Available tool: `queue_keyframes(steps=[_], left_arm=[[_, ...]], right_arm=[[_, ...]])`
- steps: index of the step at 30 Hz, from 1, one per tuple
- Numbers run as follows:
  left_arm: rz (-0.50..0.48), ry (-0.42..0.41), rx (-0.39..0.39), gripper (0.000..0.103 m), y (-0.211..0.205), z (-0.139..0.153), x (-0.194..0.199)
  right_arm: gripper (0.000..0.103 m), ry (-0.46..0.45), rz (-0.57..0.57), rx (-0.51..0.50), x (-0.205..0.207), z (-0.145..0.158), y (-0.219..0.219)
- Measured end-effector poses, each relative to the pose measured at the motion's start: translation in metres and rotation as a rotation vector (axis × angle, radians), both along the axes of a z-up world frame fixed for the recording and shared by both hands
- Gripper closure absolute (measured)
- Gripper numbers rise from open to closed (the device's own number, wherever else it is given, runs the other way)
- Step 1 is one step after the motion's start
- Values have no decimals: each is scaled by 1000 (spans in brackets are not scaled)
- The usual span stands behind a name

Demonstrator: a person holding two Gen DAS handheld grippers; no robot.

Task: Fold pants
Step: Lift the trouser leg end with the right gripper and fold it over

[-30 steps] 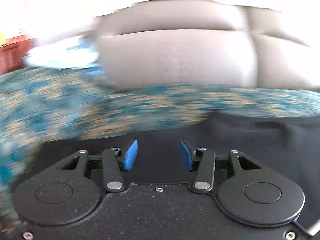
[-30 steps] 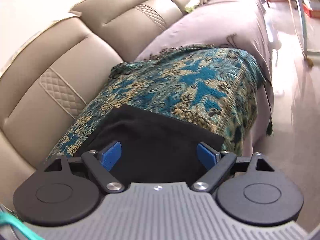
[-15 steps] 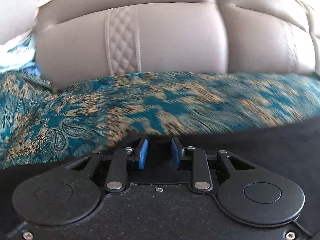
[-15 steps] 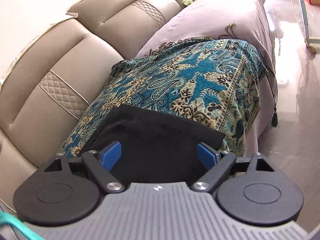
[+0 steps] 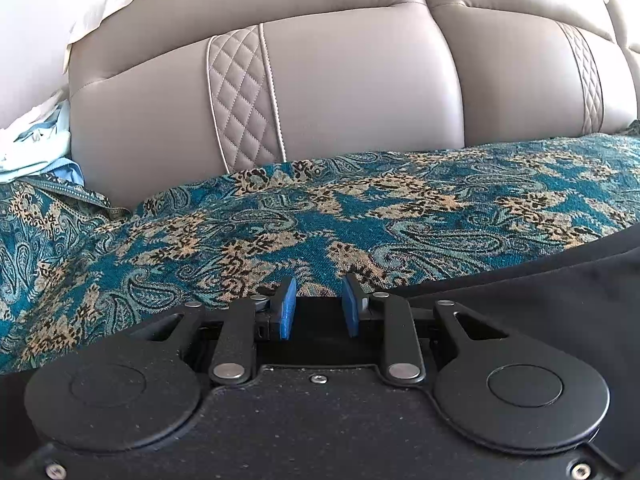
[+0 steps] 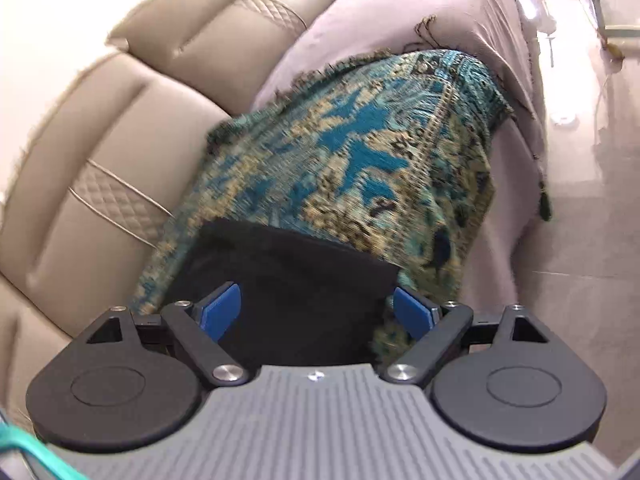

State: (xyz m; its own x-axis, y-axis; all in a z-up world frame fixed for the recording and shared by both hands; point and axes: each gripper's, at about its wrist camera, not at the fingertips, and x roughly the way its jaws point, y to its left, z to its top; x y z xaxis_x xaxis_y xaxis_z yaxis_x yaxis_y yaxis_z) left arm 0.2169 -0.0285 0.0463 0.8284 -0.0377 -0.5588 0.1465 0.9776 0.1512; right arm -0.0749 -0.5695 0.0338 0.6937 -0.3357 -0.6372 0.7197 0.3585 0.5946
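The black pants (image 6: 292, 280) lie flat on a teal paisley throw (image 6: 372, 152) over the sofa seat. In the right wrist view my right gripper (image 6: 316, 312) hovers over their near end, its blue pads wide apart and empty. In the left wrist view the pants (image 5: 540, 292) reach in from the right and pass under my left gripper (image 5: 316, 308). Its blue pads stand a narrow gap apart with nothing between them, over the pants' edge where it meets the throw (image 5: 280, 232).
The beige leather sofa backrest (image 5: 340, 92) rises right behind the throw. Pale blue cloth (image 5: 36, 148) is bunched at the far left. A mauve cover (image 6: 420, 20) lies on the seat beyond the throw, with shiny floor (image 6: 580, 200) to the right.
My left gripper swung right along the backrest, narrowed its pads, then opened them slightly, and now sits at the pants' edge. My right gripper stayed open and shifted a little.
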Motion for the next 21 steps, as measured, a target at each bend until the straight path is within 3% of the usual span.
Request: queue_keyframes(steps=[3,8,16,20,21], left_arm=[[2,-5,9,76,-1,-1,0],[4,-3,-5,76,-1,-1,0],[9,2,-31,76,2,-1,1],[12,5,-47,77,3,-1,2],[12,5,-48,76,3,-1,2]], right_arm=[[13,32,44,12,9,-4,1],[15,-47,129,20,22,-1,9],[15,-58,92,-17,27,-2,5],[32,-82,173,-46,37,0,7],[32,-84,201,-41,41,-1,8]])
